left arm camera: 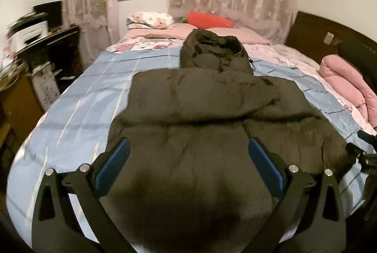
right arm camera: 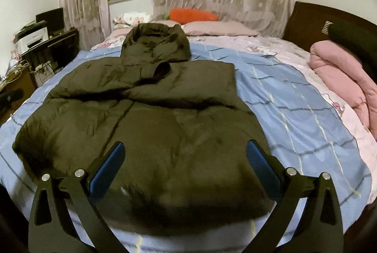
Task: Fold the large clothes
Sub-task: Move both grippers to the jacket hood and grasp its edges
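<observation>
A dark olive hooded puffer jacket [left arm camera: 200, 107] lies flat on the bed, hood [left arm camera: 212, 53] pointing to the far end. One sleeve is folded across its chest. My left gripper [left arm camera: 188, 147] stands open above the jacket's lower hem, nothing between its blue pads [left arm camera: 113, 163]. In the right wrist view the same jacket [right arm camera: 153, 116] spreads from centre to left, hood [right arm camera: 157, 46] at the back. My right gripper [right arm camera: 186, 149] is open over the hem's right part, its pads [right arm camera: 261, 168] empty. The right gripper's body [left arm camera: 362, 154] shows at the right edge of the left wrist view.
The bed has a blue checked cover [right arm camera: 294, 107]. A pink folded quilt [right arm camera: 339, 83] lies at the right, pillows and an orange carrot plush [right arm camera: 193, 14] at the back. A desk with a printer [right arm camera: 33, 36] stands on the left. A wooden headboard [right arm camera: 311, 20] is right.
</observation>
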{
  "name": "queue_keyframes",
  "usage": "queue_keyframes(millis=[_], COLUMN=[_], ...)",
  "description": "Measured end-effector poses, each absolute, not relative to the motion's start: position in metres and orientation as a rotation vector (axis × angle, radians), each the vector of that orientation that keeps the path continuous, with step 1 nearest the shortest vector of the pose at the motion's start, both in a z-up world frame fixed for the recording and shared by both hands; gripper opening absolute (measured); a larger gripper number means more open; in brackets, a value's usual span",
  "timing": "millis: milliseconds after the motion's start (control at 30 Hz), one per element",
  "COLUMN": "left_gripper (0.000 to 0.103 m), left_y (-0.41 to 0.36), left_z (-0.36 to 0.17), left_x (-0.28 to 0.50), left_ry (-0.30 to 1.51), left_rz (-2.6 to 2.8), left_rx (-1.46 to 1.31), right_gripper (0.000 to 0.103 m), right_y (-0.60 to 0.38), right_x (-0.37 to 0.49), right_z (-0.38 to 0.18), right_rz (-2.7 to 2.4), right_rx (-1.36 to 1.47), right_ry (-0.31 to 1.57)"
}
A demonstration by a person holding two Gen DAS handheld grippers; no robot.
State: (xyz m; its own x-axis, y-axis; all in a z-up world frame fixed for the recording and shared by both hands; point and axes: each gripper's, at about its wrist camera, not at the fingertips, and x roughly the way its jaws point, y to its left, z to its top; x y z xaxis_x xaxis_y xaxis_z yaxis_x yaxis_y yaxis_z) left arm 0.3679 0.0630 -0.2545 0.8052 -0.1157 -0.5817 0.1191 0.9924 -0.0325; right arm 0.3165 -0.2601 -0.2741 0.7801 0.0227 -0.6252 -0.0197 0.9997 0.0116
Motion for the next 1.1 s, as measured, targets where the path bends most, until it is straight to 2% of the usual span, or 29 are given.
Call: queue_keyframes(millis=[267, 500, 833, 1100], left_gripper=[0.101, 0.101, 0.101, 0.101], left_y=[0.043, 0.046, 0.03, 0.009], left_z=[-0.201, -0.216, -0.235, -0.242], left_x=[0.539, 0.677, 0.775, 0.825], left_ry=[0.669, 0.762, 0.826, 0.865], left_rz=[-0.175, -0.125, -0.119, -0.132], left_rx=[0.037, 0.048, 0.075, 0.138], right_gripper=[0.102, 0.102, 0.102, 0.102], right_y=[-0.242, -0.239, -0.251, -0.26], right_x=[0.464, 0.597, 0.728, 0.789], right_z=[-0.228, -0.209, -0.225, -0.23], right_rz=[0.086, 0.071, 0.061, 0.039], right_rx=[0.038, 0.047, 0.168, 0.232], right_ry=[0.776, 0.774, 0.853, 0.901])
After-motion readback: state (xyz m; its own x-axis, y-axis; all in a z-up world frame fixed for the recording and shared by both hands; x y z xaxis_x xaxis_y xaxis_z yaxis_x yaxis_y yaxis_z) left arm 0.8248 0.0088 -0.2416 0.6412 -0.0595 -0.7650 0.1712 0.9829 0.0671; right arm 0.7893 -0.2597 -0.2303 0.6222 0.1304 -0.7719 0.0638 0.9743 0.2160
